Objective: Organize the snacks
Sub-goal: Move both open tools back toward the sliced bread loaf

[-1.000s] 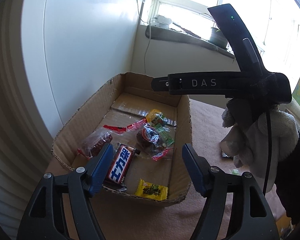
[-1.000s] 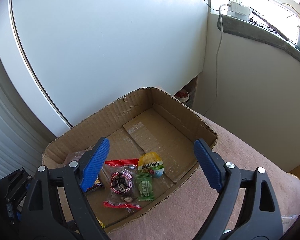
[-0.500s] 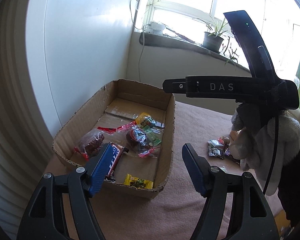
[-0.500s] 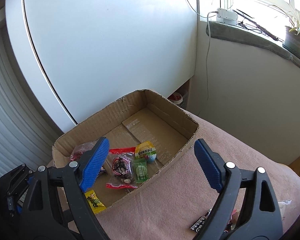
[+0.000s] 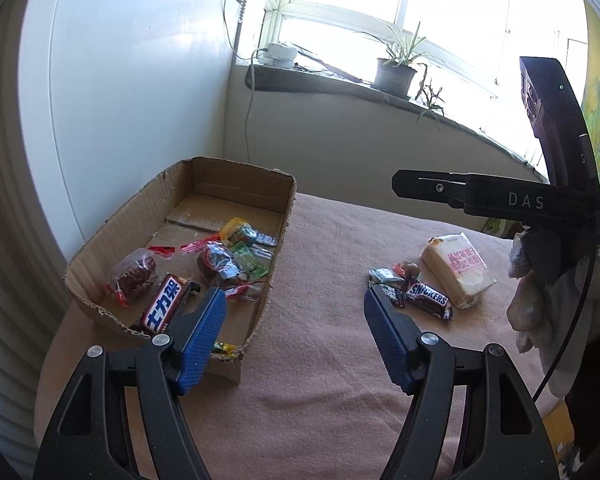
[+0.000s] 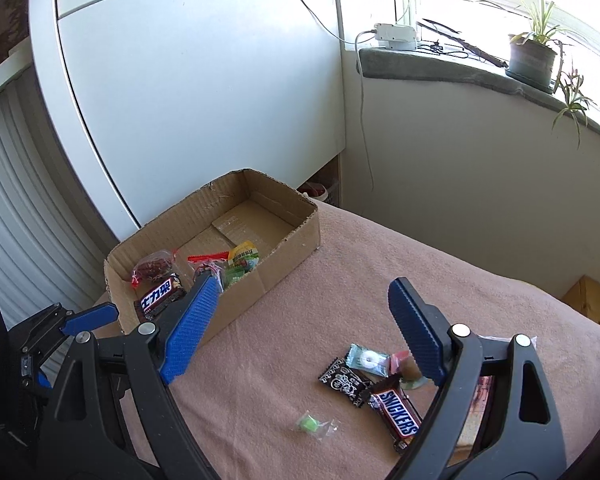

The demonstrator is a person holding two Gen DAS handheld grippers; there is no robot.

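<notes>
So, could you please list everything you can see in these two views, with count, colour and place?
Cardboard box: one, brown, left on the cloth.
Snacks in box: about seven, mixed wrappers; blue-and-white bar nearest.
Loose snacks: Snickers bar, brown; black-white packet; pale mint packet; green candy; cream packet; all right of box.
Cloth: one, pink, underneath.
Potted plant: one, green, windowsill.
Left tool: blue pads, open.
Right tool: blue pads, open.

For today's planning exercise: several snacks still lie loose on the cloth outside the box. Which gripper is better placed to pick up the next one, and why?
Right. The right gripper hangs open almost over the loose Snickers bar; the left gripper points between it and the cardboard box.
</notes>
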